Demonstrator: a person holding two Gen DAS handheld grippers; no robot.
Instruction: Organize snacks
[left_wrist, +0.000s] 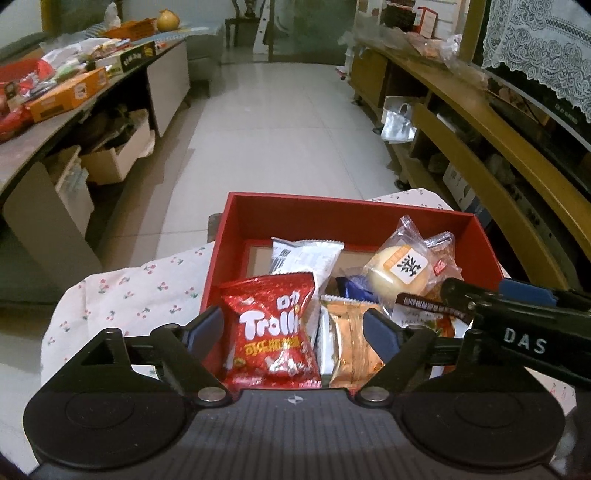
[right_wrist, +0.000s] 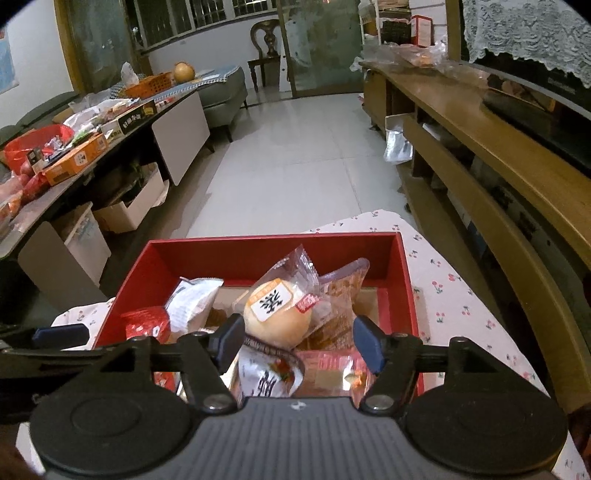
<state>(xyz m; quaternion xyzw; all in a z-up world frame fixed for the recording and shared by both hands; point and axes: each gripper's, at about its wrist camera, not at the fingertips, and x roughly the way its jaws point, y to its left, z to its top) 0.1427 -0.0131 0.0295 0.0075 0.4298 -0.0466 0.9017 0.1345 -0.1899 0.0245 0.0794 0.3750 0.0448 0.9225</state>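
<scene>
Left wrist view: left gripper (left_wrist: 293, 328) spread over the red box (left_wrist: 343, 218), pinching nothing; the red Trolli bag (left_wrist: 273, 332) lies loose between its fingers.
Right wrist view: right gripper (right_wrist: 299, 341) spread, empty, above the round bun packet (right_wrist: 279, 314).
Box place: on a cherry-print cloth (right_wrist: 454, 295).
Cut off: box's near wall, behind both grippers.
Hard to read: lower packets' print.

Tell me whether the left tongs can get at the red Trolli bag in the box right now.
Probably yes. The left tongs stand open with the Trolli bag right between the pads, lying on top in the red box, nothing covering it.
</scene>
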